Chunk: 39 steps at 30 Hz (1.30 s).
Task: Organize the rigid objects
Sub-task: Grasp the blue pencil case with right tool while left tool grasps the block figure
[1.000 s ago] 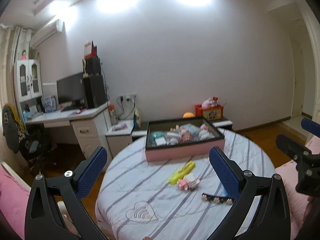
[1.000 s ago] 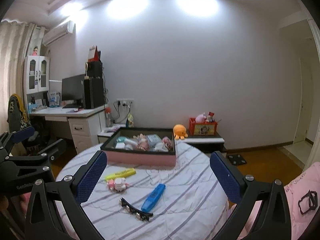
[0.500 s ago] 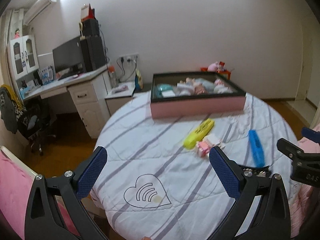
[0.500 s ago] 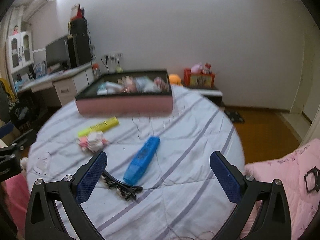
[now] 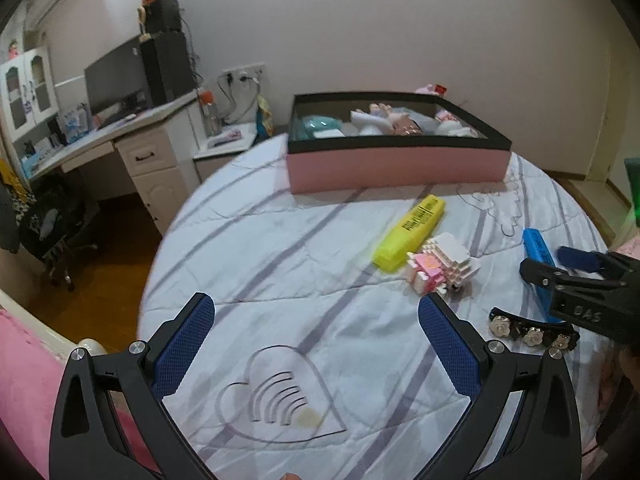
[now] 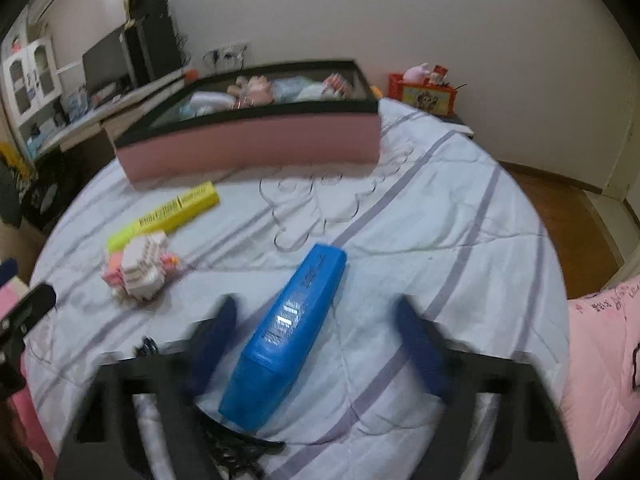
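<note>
A blue case (image 6: 294, 328) lies on the round bed; my right gripper (image 6: 320, 344) is open, its jaws on either side of the case, apart from it. A yellow case (image 5: 410, 232) and a pink-and-white block toy (image 5: 442, 268) lie nearby; both show in the right wrist view, the yellow case (image 6: 164, 214) and the toy (image 6: 140, 268). A black flower hair clip (image 5: 534, 330) lies at the right. My left gripper (image 5: 316, 356) is open and empty over a heart print. A pink box (image 5: 396, 164) with toys stands at the far side.
The striped bedspread (image 5: 260, 248) ends in a round edge with wood floor beyond. A desk (image 5: 120, 136) with a monitor stands at the left. A red toy box (image 6: 426, 94) sits behind the bed. A pink cushion (image 6: 604, 344) lies at the right.
Both grippers moved down and forward toward the bed. My right gripper now straddles the blue case. Both stay open.
</note>
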Each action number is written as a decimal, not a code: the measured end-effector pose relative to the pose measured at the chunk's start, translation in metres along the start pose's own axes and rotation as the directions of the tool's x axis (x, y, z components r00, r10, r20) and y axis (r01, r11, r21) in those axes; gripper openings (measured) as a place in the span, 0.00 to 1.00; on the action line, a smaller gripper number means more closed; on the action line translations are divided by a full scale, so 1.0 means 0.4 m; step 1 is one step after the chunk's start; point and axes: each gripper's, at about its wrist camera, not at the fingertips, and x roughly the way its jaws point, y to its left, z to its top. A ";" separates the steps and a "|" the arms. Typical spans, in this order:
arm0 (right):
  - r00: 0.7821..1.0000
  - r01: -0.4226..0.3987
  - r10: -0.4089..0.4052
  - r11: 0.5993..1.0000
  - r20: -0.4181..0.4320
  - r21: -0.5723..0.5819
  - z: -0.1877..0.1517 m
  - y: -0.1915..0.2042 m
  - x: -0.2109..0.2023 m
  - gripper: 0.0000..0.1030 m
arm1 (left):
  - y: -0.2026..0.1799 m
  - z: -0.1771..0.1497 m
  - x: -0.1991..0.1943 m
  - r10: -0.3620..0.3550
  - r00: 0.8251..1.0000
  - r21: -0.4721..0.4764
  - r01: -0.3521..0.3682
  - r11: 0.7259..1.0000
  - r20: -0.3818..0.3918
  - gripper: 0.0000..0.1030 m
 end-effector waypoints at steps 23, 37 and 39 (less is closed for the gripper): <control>0.999 -0.028 0.028 1.000 0.040 -0.004 0.010 -0.089 -0.007 0.26 | -0.127 0.055 0.161 -0.113 0.983 -0.150 0.090 0.985 -0.145 0.78; 0.999 -0.004 0.005 1.000 0.044 -0.019 -0.009 -0.064 -0.025 0.26 | -0.031 -0.001 0.094 -0.104 0.985 -0.083 0.094 0.992 -0.135 0.70; 0.999 0.013 -0.011 1.000 0.043 -0.026 -0.007 -0.058 -0.022 0.26 | -0.031 0.003 0.098 -0.112 0.985 -0.086 0.102 0.991 -0.129 0.79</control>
